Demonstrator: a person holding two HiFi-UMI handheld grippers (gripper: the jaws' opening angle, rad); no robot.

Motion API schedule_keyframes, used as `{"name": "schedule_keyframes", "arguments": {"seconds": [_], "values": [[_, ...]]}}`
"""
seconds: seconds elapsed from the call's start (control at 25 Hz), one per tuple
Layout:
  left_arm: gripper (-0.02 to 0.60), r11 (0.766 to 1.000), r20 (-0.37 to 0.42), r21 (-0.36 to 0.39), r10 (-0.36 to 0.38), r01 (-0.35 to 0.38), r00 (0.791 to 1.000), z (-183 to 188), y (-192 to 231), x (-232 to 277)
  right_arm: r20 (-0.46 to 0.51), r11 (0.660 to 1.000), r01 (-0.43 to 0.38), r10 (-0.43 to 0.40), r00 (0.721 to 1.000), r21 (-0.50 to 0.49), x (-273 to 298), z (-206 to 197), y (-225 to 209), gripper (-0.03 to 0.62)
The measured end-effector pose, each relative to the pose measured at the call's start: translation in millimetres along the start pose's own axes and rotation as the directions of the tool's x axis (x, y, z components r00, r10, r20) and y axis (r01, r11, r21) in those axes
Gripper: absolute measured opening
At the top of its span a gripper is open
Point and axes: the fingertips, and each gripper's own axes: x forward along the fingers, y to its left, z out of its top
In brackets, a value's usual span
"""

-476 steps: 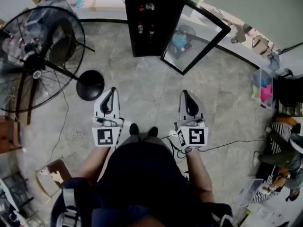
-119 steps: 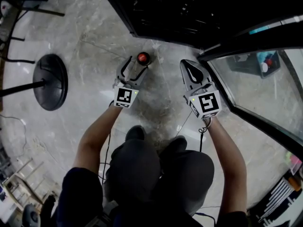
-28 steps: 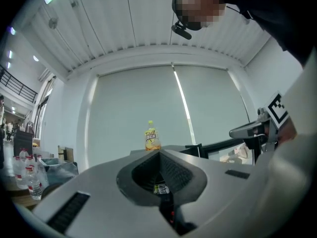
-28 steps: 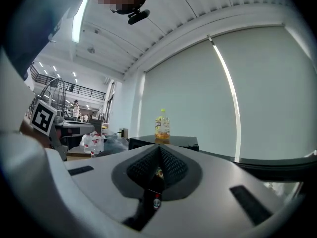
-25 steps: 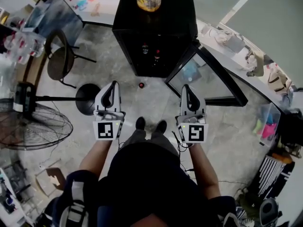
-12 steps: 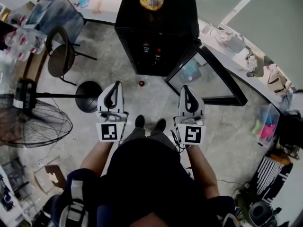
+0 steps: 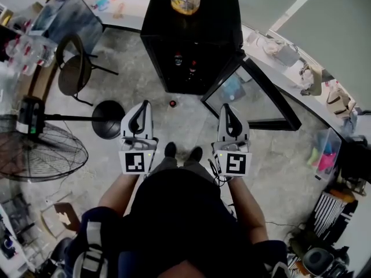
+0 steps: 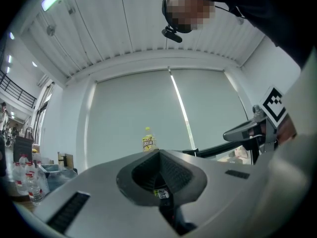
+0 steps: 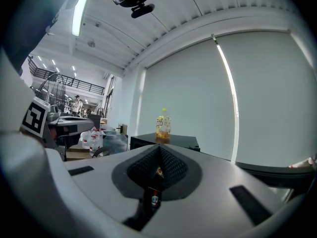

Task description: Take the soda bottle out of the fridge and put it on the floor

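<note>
Soda bottle (image 7: 173,103) stands upright, red cap up, on the floor (image 7: 188,119) just before the fridge (image 7: 191,45), ahead of and between left gripper (image 7: 143,105) and right gripper (image 7: 226,107), slightly nearer the left, both jaw pairs closed together, empty.

The floor (image 7: 278,155) is grey marbled stone-look tile, smooth with a low sheen. The fridge (image 7: 197,33) has a black cabinet, smooth and satin. The fridge door (image 7: 249,100) is clear glass in a black frame. The left gripper (image 7: 144,105) and right gripper (image 7: 226,107) have pale grey matt plastic shells. Their pads (image 8: 174,174) are black, ribbed and rubber-like. The fan guard (image 7: 40,155) is thin metal wire.
</note>
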Motion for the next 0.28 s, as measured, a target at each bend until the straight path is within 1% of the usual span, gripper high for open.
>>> {"name": "schedule_keyframes", "arguments": {"seconds": [0.12, 0.28], "values": [[0.023, 1.0, 0.0, 0.012, -0.01, 0.01, 1.0, 1.5, -2.2, 1.9, 0.003, 1.0, -0.004, 0.004, 1.0, -0.002, 0.0, 1.9, 0.0, 0.018], [0.023, 1.0, -0.006, 0.004, -0.012, 0.012, 1.0, 2.6, -3.8, 3.0, 0.002, 1.0, -0.01, 0.01, 1.0, -0.003, 0.6, 2.9, 0.6, 0.018]]}}
